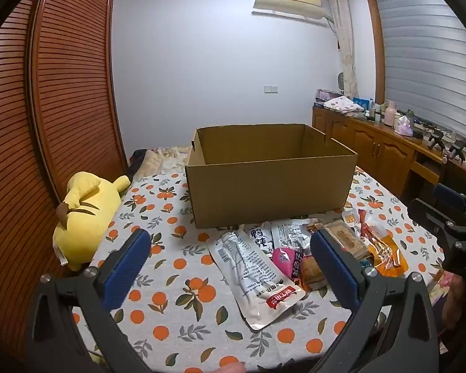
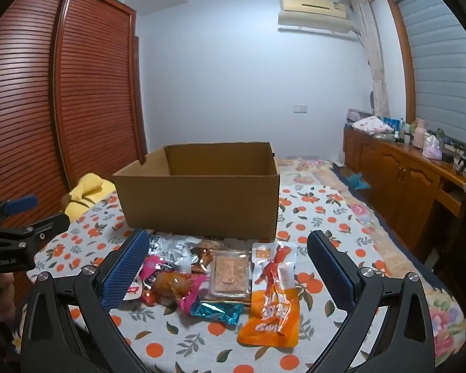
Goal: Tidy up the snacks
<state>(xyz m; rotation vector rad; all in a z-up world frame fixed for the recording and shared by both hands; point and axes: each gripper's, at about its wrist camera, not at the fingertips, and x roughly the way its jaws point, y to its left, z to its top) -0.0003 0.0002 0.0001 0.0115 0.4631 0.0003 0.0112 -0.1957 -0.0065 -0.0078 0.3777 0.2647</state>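
Observation:
An open cardboard box (image 1: 270, 180) (image 2: 202, 199) stands on the orange-print bed sheet (image 1: 183, 317); what lies inside is hidden. In front of it lies a loose pile of snacks. It holds a long silver pouch (image 1: 254, 270), a pink packet (image 2: 152, 267), a clear biscuit pack (image 2: 231, 275), a teal packet (image 2: 219, 310) and an orange pouch (image 2: 271, 298). My left gripper (image 1: 230, 239) hovers open over the pile's left side, holding nothing. Over the pile's right side my right gripper (image 2: 228, 237) is open too, nothing between its blue pads (image 2: 124, 273).
A yellow plush toy (image 1: 84, 217) lies at the bed's left edge beside a slatted wooden wardrobe (image 1: 46, 108). A wooden cabinet (image 2: 404, 180) crowded with bottles runs along the right wall. Each gripper shows at the other view's edge, the right gripper (image 1: 438, 200) and the left gripper (image 2: 37, 213).

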